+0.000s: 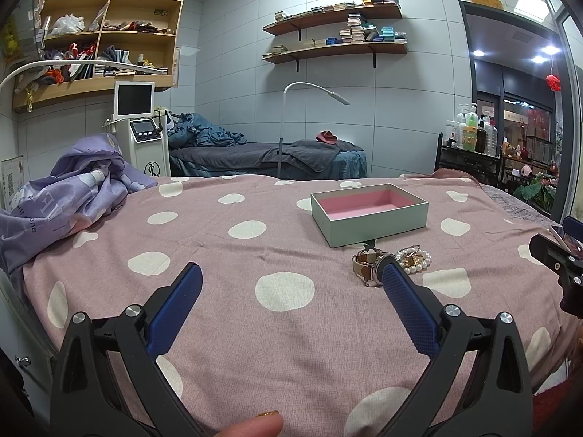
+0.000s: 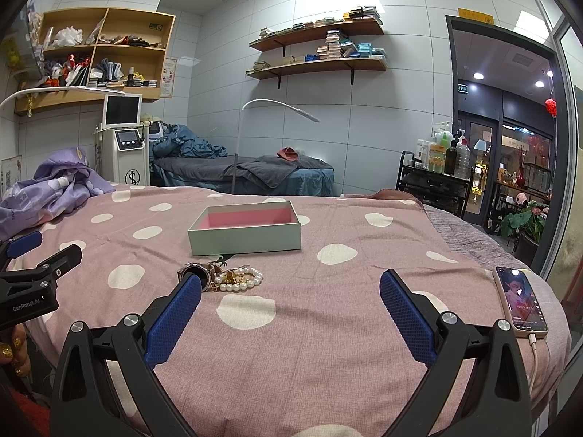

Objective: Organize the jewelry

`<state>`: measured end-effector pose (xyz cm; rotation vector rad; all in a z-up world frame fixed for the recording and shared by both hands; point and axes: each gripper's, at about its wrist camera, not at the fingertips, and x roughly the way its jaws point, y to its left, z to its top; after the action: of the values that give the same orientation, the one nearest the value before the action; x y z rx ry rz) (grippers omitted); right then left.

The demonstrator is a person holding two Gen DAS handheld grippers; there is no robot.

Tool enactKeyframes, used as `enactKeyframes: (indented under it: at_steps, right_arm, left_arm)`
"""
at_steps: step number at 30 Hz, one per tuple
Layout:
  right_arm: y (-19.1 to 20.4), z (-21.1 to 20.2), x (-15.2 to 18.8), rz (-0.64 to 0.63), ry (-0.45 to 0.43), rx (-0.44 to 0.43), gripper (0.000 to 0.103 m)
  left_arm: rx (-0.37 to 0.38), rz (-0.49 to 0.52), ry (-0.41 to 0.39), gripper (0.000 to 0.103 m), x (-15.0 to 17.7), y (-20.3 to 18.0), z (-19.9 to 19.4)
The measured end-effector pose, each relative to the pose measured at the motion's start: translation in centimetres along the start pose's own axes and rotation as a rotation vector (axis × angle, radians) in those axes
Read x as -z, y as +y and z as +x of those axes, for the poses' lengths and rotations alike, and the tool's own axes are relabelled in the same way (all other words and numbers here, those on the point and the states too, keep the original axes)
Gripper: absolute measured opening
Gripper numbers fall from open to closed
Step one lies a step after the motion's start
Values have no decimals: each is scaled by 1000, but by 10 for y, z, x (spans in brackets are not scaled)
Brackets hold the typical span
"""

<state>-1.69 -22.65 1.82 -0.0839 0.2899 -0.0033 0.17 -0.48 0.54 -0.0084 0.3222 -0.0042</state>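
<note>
Your jewelry sits in a small heap low in the middle of both views, just in front of the open box (image 2: 245, 231). In the right wrist view the watch (image 2: 195, 273) lies at the left of the heap, partly behind the tip of your left finger pad, and the pearl bracelet (image 2: 238, 279) lies touching it on the right, with some small gold bits tangled in between. The watch looks like the heaviest thing here, with a hard round face and a bendy strap, so I think you should pinch it across the strap, not on the smooth face, which may slip. The pearl bracelet is probably light and floppy, and the round beads may roll out of the pads, so grab a bunch of beads together and lift slowly. It may drag the gold bits along. The box has a pink inside and nothing in it, and it looks light, so it may slide if you bump it. Your left gripper (image 1: 291, 273) is spread wide and holds nothing. Your right gripper (image 2: 290, 279) is also spread wide and holds nothing. Everything rests on a soft pink bedspread (image 2: 328, 364) with white dots, which will sink a little when you press down. A phone (image 2: 520, 300) lies at the right edge of the bed with its cable plugged in. A purple blanket (image 1: 73, 189) is piled at the left.
</note>
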Motion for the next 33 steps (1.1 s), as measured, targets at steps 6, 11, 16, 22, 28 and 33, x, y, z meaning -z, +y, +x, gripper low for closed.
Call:
enactKeyframes:
  at_steps: [6,11,16,22,28,33]
  right_arm:
    - [0,0,0,0,-1,0,96]
    - [1,1,0,1,0,0,96]
    - [1,1,1,1,1,0,96]
    - [-1,0,1,1,1,-1,96]
    - [-1,0,1,1,2,-1,96]
    - [-1,0,1,2,2,-1,96]
  left_arm:
    - [-1,2,1,98,0,0,0]
    - [0,3,2,98,1,0,0]
    - [0,3,2,98,0,0,-1]
    - [0,4,3,98,0,0,0]
    - [1,7,4,98,1,-2,0]
    - [0,7,3,98,1,-2,0]
